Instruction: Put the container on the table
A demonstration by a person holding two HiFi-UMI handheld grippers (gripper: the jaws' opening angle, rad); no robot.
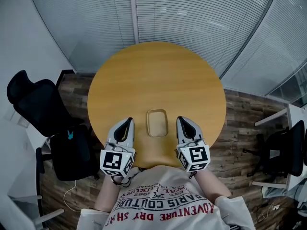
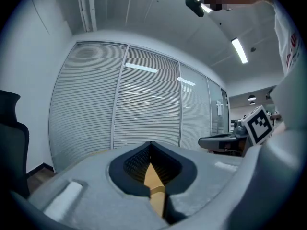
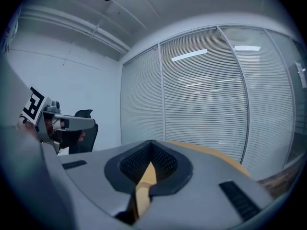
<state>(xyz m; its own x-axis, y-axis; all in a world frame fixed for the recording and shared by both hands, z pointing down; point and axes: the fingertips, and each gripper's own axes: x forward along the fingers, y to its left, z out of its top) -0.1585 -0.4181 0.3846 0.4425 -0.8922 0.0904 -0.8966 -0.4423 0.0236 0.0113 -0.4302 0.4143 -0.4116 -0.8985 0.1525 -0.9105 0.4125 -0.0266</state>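
A shallow, clear rectangular container [image 1: 157, 122] sits flat on the round wooden table [image 1: 156, 75], close to its near edge. My left gripper [image 1: 126, 123] hovers just left of the container, apart from it, its jaws shut with nothing between them. On the other side my right gripper [image 1: 183, 121] stands the same way, shut and empty. In the left gripper view the left gripper [image 2: 151, 147] points at the window blinds, with the right gripper [image 2: 224, 141] off to its right. The right gripper view shows the right gripper [image 3: 149, 150] with its tips together and the left gripper [image 3: 72, 123] beside it. Neither gripper view shows the container.
A black office chair [image 1: 36, 104] and a dark bag [image 1: 72, 152] stand left of the table. Another chair [image 1: 285, 152] and a white desk edge are at the right. Window blinds [image 1: 192, 18] curve behind the table. Wood flooring surrounds it.
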